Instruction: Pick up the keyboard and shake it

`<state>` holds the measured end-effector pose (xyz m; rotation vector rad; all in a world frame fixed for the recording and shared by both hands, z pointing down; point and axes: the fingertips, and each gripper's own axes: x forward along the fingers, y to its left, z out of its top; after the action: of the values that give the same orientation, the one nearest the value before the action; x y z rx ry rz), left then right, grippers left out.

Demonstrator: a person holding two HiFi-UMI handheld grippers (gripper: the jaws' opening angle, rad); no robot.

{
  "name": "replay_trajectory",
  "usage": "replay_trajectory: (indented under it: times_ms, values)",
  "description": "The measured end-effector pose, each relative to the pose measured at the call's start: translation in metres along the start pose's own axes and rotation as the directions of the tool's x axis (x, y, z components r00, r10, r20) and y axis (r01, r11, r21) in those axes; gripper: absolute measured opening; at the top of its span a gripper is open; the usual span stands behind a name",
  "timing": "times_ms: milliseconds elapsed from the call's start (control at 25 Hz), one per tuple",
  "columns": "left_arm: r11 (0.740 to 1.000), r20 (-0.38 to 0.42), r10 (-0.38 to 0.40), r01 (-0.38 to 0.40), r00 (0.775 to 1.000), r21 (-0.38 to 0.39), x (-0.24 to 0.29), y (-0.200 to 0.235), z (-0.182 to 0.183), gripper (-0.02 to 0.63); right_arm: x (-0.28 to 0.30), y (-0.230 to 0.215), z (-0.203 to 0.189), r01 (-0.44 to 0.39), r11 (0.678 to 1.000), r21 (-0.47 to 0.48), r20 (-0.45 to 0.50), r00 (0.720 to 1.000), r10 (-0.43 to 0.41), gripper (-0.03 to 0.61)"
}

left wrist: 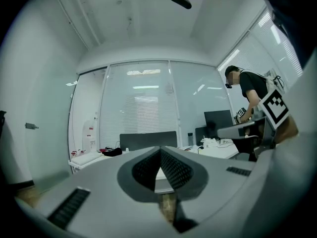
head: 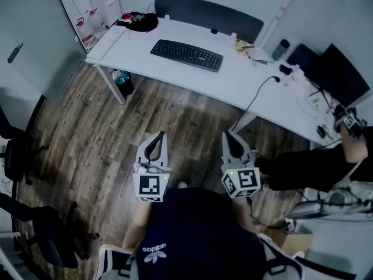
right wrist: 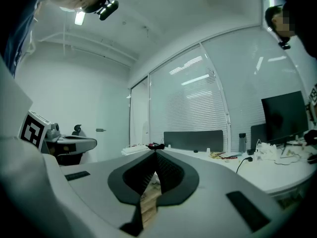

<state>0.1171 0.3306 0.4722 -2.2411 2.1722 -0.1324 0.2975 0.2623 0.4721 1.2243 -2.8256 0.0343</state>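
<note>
A black keyboard (head: 186, 55) lies flat on the white desk (head: 233, 80), toward its far left part. Both grippers hang over the wood floor, well short of the desk and apart from the keyboard. My left gripper (head: 158, 136) is shut with nothing between its jaws; its closed tips (left wrist: 160, 150) point toward the desk. My right gripper (head: 228, 135) is shut and empty too, its tips (right wrist: 154, 155) meeting in a point. The keyboard does not show clearly in either gripper view.
A black cable (head: 256, 95) hangs off the desk's front edge. A black bundle (head: 143, 22), bottles (head: 94, 20) and a dark screen panel (head: 207, 13) sit at the back. A monitor (head: 341, 74) and a second person (head: 326, 162) are at the right. Office chairs (head: 23, 156) stand left.
</note>
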Motion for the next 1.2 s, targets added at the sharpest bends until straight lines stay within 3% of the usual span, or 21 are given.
replay_trajectory:
  times_ms: [240,480,640,880,1200]
  values:
    - [0.999,-0.004,-0.015,0.014,1.0,-0.031,-0.001,0.006,-0.015,0.005,0.002,0.013,-0.015,-0.027,1.0,0.011,-0.006,1.0,0.028,0.003]
    - [0.997,0.043,-0.056,0.058,0.998,-0.049,0.012,0.02,0.01,0.005,0.013,0.015,0.004,0.029,0.999,0.043,0.024,0.999,-0.03,0.003]
    - [0.994,0.055,-0.096,0.099,0.994,-0.051,0.029,0.042,0.017,0.005,0.034,0.019,0.004,0.081,0.995,0.055,0.01,0.997,-0.082,0.003]
    - [0.989,0.079,-0.135,0.139,0.988,-0.057,0.054,0.09,0.035,0.005,0.078,0.047,0.02,0.09,0.993,0.079,0.012,0.996,-0.091,0.003]
    - [0.978,0.065,-0.188,0.192,0.98,-0.078,0.067,0.131,0.02,0.005,0.108,0.074,0.009,0.127,0.988,0.09,-0.009,0.992,-0.127,0.003]
